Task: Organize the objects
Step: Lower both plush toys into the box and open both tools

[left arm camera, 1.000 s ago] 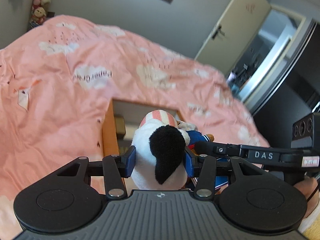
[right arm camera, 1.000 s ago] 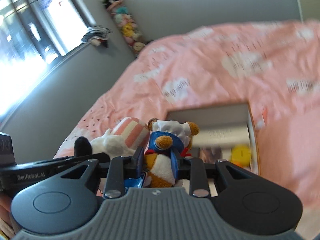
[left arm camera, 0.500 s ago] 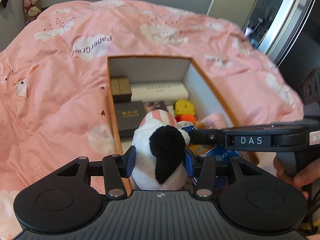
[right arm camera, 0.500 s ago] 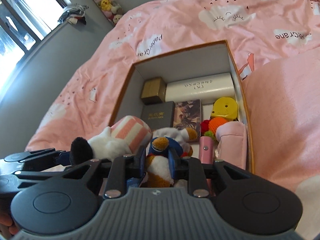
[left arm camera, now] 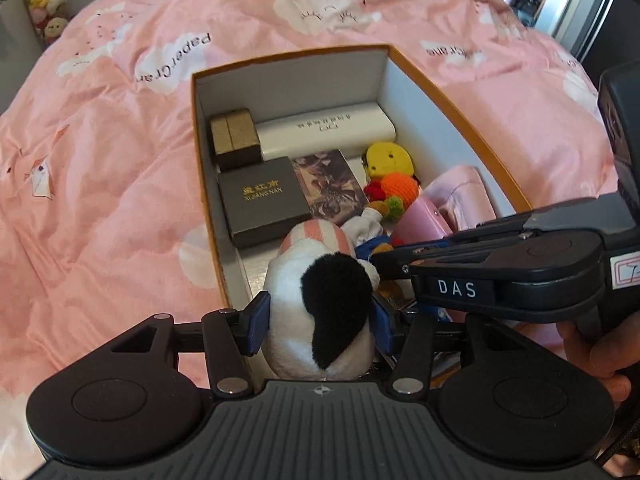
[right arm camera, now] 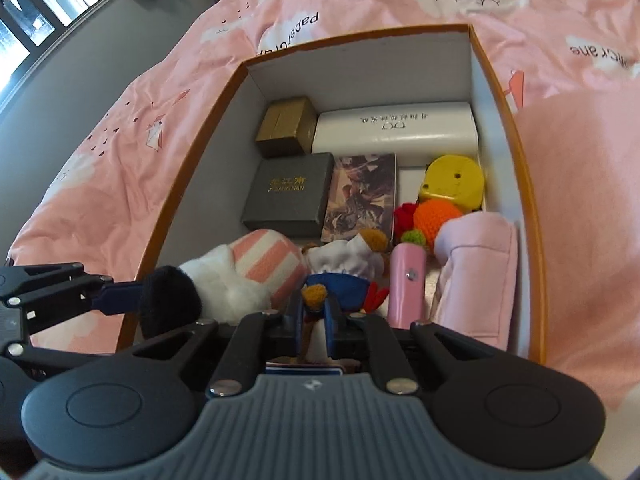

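The left gripper is clamped on the white plush, the right gripper on the bear plush. Both hang over the near end of the box, so the placing step seems in hand. Next, lower each toy into the free near corner, then part the jaws.

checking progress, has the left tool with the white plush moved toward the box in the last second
Yes. The left tool carried the white plush forward and down over the near end of the box.

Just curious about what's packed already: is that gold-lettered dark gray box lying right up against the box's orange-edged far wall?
No, the dark gray box lies nearer, with a small gold box between it and the far wall.
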Action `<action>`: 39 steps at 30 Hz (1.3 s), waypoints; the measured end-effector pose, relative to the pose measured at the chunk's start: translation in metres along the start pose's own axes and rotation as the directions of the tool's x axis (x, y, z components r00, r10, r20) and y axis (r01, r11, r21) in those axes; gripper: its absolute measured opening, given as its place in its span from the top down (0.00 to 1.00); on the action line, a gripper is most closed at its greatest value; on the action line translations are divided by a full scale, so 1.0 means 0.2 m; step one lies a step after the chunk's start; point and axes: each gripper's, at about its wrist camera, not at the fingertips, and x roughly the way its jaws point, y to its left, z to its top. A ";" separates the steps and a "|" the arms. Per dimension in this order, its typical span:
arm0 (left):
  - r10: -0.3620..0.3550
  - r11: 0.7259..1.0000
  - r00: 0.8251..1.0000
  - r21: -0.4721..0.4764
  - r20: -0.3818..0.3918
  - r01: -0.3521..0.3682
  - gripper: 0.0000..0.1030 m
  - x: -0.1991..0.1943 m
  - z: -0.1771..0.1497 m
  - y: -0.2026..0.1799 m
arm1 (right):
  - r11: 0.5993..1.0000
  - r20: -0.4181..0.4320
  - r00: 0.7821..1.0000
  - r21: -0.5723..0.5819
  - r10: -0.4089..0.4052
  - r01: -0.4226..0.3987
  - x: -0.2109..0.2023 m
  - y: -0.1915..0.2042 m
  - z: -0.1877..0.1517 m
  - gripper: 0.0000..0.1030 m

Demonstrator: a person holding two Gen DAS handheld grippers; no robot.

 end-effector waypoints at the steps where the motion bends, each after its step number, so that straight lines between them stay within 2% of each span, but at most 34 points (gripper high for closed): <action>1: -0.011 1.000 1.000 -0.005 -0.007 0.011 0.41 0.01 0.00 0.01 | 1.000 0.002 1.000 0.000 -0.003 0.003 0.00 0.00 0.00 0.88; 3: -0.041 0.999 0.999 -0.021 -0.010 0.041 0.36 0.00 0.01 0.03 | 1.000 0.003 1.000 0.008 -0.001 0.001 -0.01 -0.01 0.00 0.85; 5: -0.084 0.996 0.996 -0.039 -0.019 0.083 0.36 0.00 0.01 0.05 | 1.000 0.006 1.000 0.012 -0.001 0.001 -0.02 -0.01 -0.01 0.85; 8: -0.123 0.990 0.992 -0.079 -0.023 0.121 0.43 0.00 0.00 0.09 | 1.000 0.014 1.000 0.011 -0.007 0.006 -0.04 -0.01 -0.02 0.85; 12: -0.192 0.973 0.978 -0.116 0.086 0.201 0.50 -0.12 -0.01 0.19 | 1.000 0.062 0.998 0.002 -0.010 0.009 -0.11 0.00 -0.01 0.76; 14: -0.179 0.971 0.972 -0.132 0.154 0.200 0.50 -0.19 -0.02 0.25 | 1.000 0.086 0.996 -0.013 0.016 -0.015 -0.15 0.03 -0.01 0.76; 16: -0.132 0.971 0.971 -0.169 0.198 0.166 0.50 -0.23 -0.03 0.31 | 0.999 0.096 0.995 -0.038 0.042 -0.038 -0.15 0.07 -0.01 0.76; 20: -0.074 0.958 0.966 -0.253 0.249 0.139 0.50 -0.26 -0.05 0.41 | 0.997 0.063 0.998 -0.075 -0.002 0.007 -0.06 0.14 0.02 0.76; 23: -0.060 0.949 0.970 -0.289 0.237 0.130 0.50 -0.22 -0.05 0.45 | 0.998 0.028 1.000 -0.058 0.013 -0.012 0.00 0.15 0.03 0.76; 27: -0.066 0.939 0.976 -0.319 0.210 0.132 0.50 -0.17 -0.06 0.49 | 0.997 0.024 1.000 -0.071 -0.007 0.008 0.06 0.18 0.08 0.77; 29: -0.063 0.934 0.976 -0.333 0.207 0.131 0.50 -0.17 -0.08 0.52 | 0.997 0.010 1.000 -0.081 0.014 -0.013 0.10 0.21 0.11 0.77; 31: -0.059 0.929 0.977 -0.348 0.203 0.129 0.50 -0.16 -0.09 0.54 | 0.995 -0.019 0.999 -0.090 0.043 -0.045 0.15 0.24 0.13 0.77; 35: -0.061 0.918 0.980 -0.374 0.190 0.130 0.50 -0.13 -0.10 0.59 | 0.993 -0.060 0.998 -0.115 0.008 -0.015 0.23 0.29 0.15 0.77; 39: -0.091 0.910 0.979 -0.385 0.182 0.156 0.51 -0.10 -0.11 0.61 | 0.993 -0.128 0.992 -0.116 0.022 -0.037 0.22 0.28 0.14 0.77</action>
